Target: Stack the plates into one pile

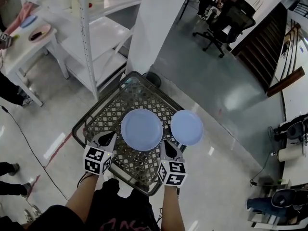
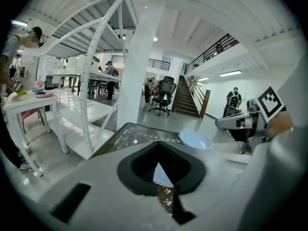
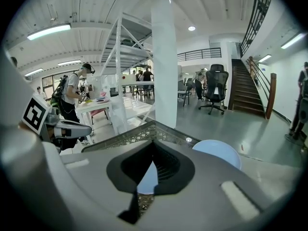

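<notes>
The head view looks steeply down on the lattice counter (image 1: 103,119); both gripper views skim low across it, sharing the white pillar (image 2: 137,71) and, probably, one overhanging plate (image 2: 195,140).

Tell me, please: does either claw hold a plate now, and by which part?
Nothing is held. The left claw and the right claw are both shut and empty; the left plate and the right plate lie free on the table.

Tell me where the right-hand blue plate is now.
In the head view, the right-hand blue plate sits at the lattice table's right edge, seemingly overhanging it, close beside the other blue plate and just ahead of the right gripper.
</notes>
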The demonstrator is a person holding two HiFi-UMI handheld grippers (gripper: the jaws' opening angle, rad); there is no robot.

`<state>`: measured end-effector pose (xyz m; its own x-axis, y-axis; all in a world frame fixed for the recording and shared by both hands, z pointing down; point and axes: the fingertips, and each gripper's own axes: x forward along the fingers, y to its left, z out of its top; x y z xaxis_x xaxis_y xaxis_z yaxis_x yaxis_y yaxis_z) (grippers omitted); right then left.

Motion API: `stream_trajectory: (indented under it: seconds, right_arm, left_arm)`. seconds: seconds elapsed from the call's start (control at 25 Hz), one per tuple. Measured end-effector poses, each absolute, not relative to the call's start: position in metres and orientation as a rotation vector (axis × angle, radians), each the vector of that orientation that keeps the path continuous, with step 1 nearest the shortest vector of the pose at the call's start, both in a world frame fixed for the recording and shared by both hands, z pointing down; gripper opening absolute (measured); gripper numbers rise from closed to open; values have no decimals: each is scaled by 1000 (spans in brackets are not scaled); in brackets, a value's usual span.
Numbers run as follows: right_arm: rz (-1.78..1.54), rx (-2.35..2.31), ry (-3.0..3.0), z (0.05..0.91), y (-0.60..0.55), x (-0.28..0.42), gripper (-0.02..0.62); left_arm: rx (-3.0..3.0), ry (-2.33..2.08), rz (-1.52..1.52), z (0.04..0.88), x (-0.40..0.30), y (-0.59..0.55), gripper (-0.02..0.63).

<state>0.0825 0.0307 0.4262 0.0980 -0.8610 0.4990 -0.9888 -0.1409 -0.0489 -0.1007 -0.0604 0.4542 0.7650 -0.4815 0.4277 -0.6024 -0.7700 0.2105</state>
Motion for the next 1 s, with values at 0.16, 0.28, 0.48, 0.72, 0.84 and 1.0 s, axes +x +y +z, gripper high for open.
stream_trajectory:
  seconds: [0.16, 0.28, 0.48, 0.72, 0.84, 1.0]
  right_arm:
    - [612, 2059, -1864, 432, 31, 100, 11]
    - [635, 2032, -1890, 439, 29, 113, 11]
    - [655, 1961, -1946, 446, 29, 137, 11]
    - [680, 1899, -2006, 456, 26, 163, 11]
    - [694, 1882, -2029, 460, 22, 175, 11]
    - [710, 1866, -2049, 468, 26, 193, 11]
  left_arm:
    - [2615, -877, 515, 456, -88, -56, -3]
    - [2601, -919, 525, 458, -80, -53, -3]
    - [2557, -1000, 544, 461, -64, -43, -3]
    - [2509, -1072, 577, 468, -44, -33, -3]
    - [2497, -1099, 589, 468, -35, -34, -3]
    - [2483, -1128, 605, 471, -20, -28, -3]
